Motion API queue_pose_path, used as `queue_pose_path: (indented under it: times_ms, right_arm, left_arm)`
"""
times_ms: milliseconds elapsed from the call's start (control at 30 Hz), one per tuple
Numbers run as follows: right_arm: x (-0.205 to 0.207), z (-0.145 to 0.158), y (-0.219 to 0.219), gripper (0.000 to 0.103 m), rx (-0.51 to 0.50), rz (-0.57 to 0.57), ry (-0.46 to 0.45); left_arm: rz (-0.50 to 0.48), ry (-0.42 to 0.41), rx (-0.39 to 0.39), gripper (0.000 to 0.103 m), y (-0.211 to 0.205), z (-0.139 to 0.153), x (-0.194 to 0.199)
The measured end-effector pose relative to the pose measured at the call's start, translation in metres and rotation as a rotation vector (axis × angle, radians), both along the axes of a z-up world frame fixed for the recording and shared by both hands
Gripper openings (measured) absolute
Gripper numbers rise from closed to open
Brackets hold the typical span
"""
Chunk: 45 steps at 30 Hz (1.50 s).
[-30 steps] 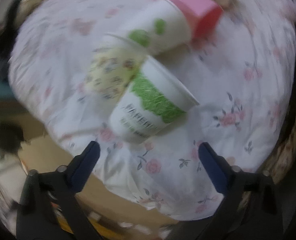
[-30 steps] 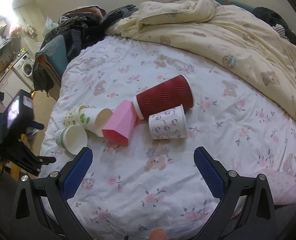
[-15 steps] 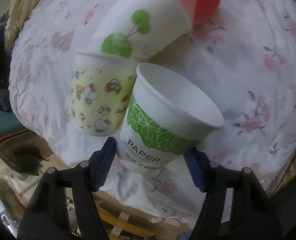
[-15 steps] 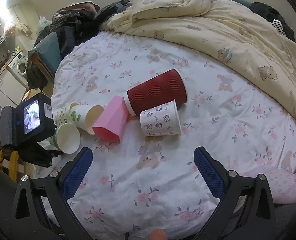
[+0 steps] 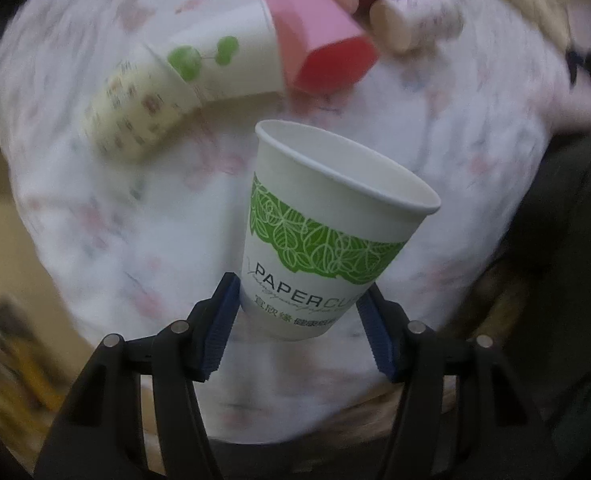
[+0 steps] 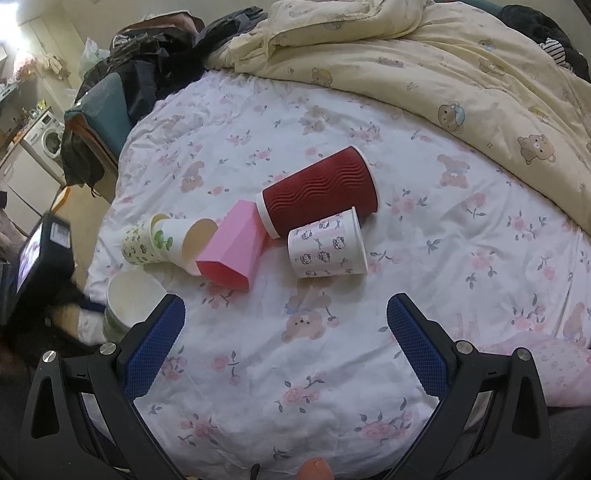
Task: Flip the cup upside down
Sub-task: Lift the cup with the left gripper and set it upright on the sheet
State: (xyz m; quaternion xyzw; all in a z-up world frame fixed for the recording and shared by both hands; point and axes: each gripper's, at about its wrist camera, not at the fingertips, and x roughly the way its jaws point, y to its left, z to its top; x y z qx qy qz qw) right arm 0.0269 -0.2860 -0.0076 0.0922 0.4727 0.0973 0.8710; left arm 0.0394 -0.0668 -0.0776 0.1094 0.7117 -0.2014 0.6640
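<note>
My left gripper (image 5: 299, 312) is shut on the base of a white paper cup with a green leaf band (image 5: 327, 232). It holds the cup lifted above the bed, mouth pointing up and away. In the right wrist view the same cup (image 6: 133, 300) shows at the bed's left edge, mouth up, with the left gripper's body (image 6: 39, 260) beside it. My right gripper (image 6: 283, 344) is open and empty above the near part of the bed.
Other cups lie on their sides on the floral sheet (image 6: 455, 240): a yellow patterned cup (image 6: 137, 242), a white cup with green dots (image 6: 183, 244), a pink cup (image 6: 235, 246), a dark red ribbed cup (image 6: 319, 190), a white kitten cup (image 6: 327, 248). A yellow duvet (image 6: 455, 64) is behind.
My left gripper closed on the green leaf cup and lifted it off the bed, away from the other cups. The right gripper stayed open with a slight shift in view.
</note>
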Motion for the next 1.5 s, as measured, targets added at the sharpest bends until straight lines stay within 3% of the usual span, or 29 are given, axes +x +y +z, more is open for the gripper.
queue_pose_path:
  times_ms: [133, 267, 367, 467, 533, 667, 1200, 1333, 1500]
  right_arm:
    - [-0.002, 0.003, -0.007, 0.103, 0.036, -0.019, 0.001]
    - [-0.003, 0.003, -0.012, 0.103, 0.061, -0.027, 0.013]
    - [-0.005, 0.003, -0.015, 0.103, 0.073, -0.03, 0.02]
    - [-0.006, 0.002, -0.017, 0.103, 0.082, -0.03, 0.024]
    - [-0.007, 0.002, -0.018, 0.103, 0.078, -0.03, 0.023]
    - [-0.007, 0.003, -0.023, 0.103, 0.097, -0.046, 0.02]
    - [-0.007, 0.006, -0.019, 0.103, 0.093, -0.031, 0.017]
    - [-0.006, 0.003, -0.019, 0.103, 0.078, -0.034, 0.022]
    - [-0.005, 0.0, -0.015, 0.103, 0.057, -0.025, 0.032]
  left_arm:
    - [0.325, 0.08, -0.118, 0.056, 0.006, -0.01, -0.01]
    - [0.585, 0.163, -0.183, 0.056, 0.014, -0.036, -0.02]
    - [0.736, 0.215, -0.23, 0.056, 0.018, -0.051, -0.028]
    - [0.817, 0.244, -0.236, 0.057, 0.008, -0.061, -0.041]
    - [0.822, 0.273, -0.237, 0.058, -0.004, -0.065, -0.04]
    - [0.805, 0.164, -0.204, 0.093, -0.005, -0.056, -0.037]
    - [0.697, 0.048, -0.182, 0.094, 0.008, -0.019, -0.026]
    - [0.633, -0.093, -0.14, 0.094, 0.02, 0.013, -0.035]
    - [0.567, -0.335, -0.018, 0.094, 0.05, 0.048, -0.047]
